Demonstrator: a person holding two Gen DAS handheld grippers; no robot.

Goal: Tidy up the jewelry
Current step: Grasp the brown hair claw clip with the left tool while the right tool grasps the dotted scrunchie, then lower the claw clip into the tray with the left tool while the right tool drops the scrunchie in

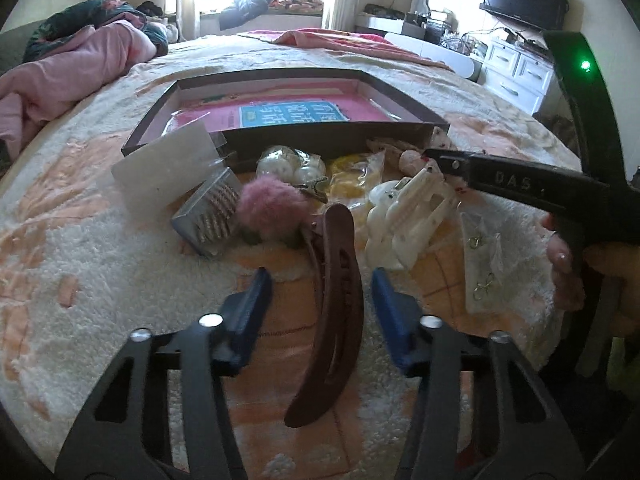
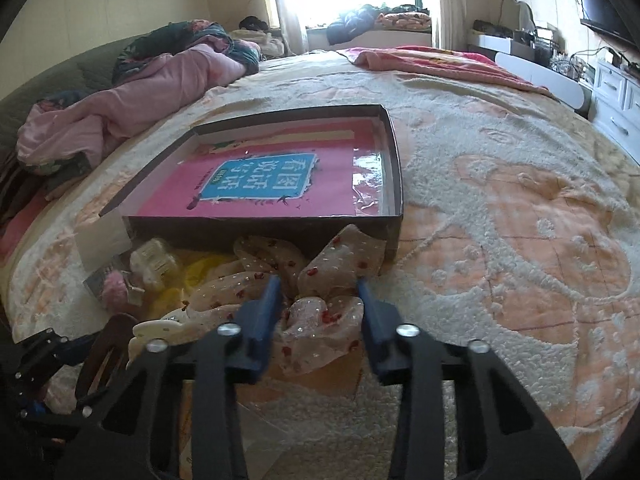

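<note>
Left wrist view: my left gripper [image 1: 322, 280] sits low over the fuzzy bedspread [image 1: 100, 248], jaws spread wide, with the brown hair claw [image 1: 334, 312] lying lengthwise between the blue pads [image 1: 248, 312], touching neither. My right gripper [image 2: 318, 296] is likewise wide open and holds nothing; its fingertips straddle the dotted sheer scrunchie [image 2: 320, 312], contact unclear. From the left camera the right tool's black body reads "DAS", with a green light lit above, and my right hand [image 1: 568, 256] wraps the handle. Shallow dark box [image 2: 264, 228] lies beyond the clutter, holding a pink book [image 2: 280, 176] with a blue panel of Chinese characters under glossy film. Just before the box: white hair claw [image 1: 412, 216], pink pompom [image 1: 268, 208], pearl pieces in a clear bag [image 1: 292, 164], yellow bagged item [image 1: 352, 180], small grey box of clips [image 1: 212, 212], earrings on a clear card [image 1: 484, 260].
</note>
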